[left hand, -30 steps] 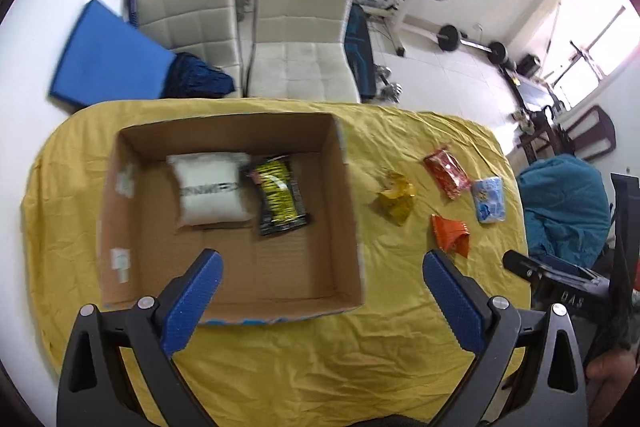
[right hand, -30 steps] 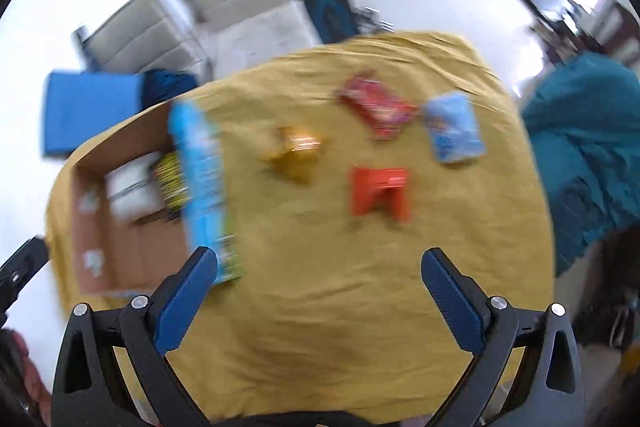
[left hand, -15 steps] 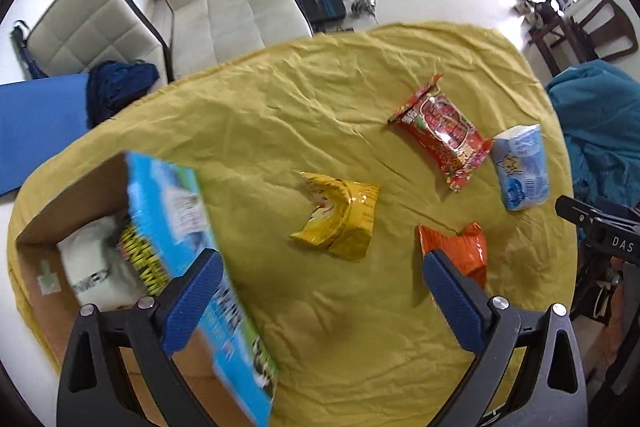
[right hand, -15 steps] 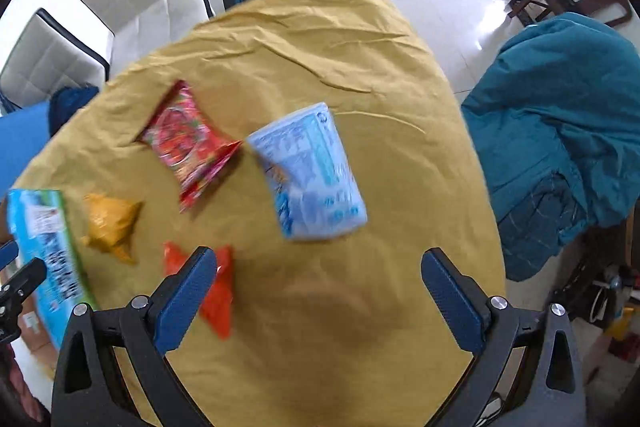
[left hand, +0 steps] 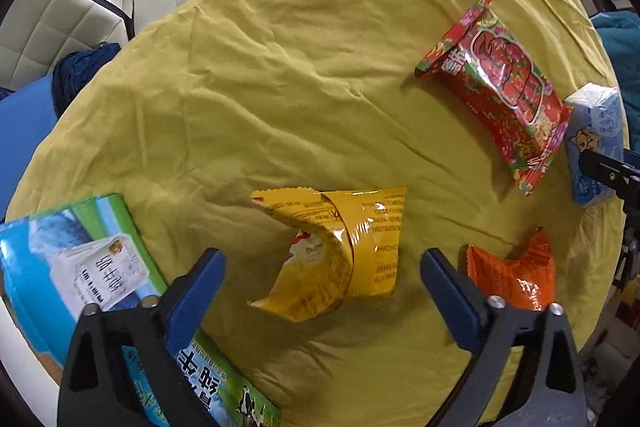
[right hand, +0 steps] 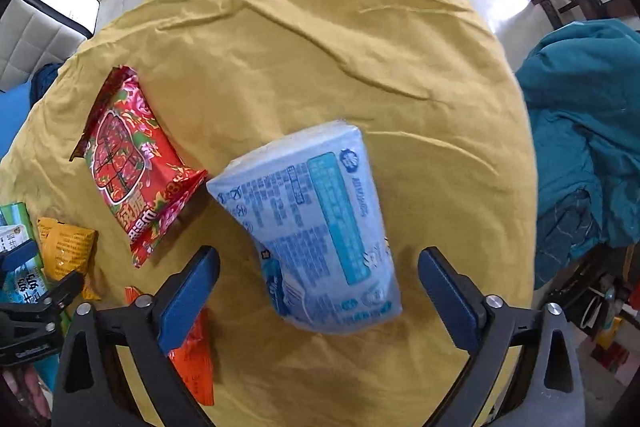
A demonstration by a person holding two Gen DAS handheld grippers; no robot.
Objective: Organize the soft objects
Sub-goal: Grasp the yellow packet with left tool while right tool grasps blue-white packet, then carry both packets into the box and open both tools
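Both cameras have dropped closer since half a second ago, so I now have one packet framed per gripper. On my left view the yellow snack bag [left hand: 340, 251] sits low centre, crumpled on the yellow cloth [left hand: 280, 67], between the spread fingers of my left gripper [left hand: 322, 277], jaws wide and empty. On my right view the pale blue tissue pack [right hand: 320, 227] lies centre frame, right gripper [right hand: 318, 281] gaping around it, nothing held. I judge I'm lined up for a double pick. The red floral packet [right hand: 128, 163] lies just left of the tissue pack, the orange packet [left hand: 516, 275] lower right. The box flap [left hand: 80, 267] fills lower left; its inside is cut off, and my right finger partly hides the orange packet.
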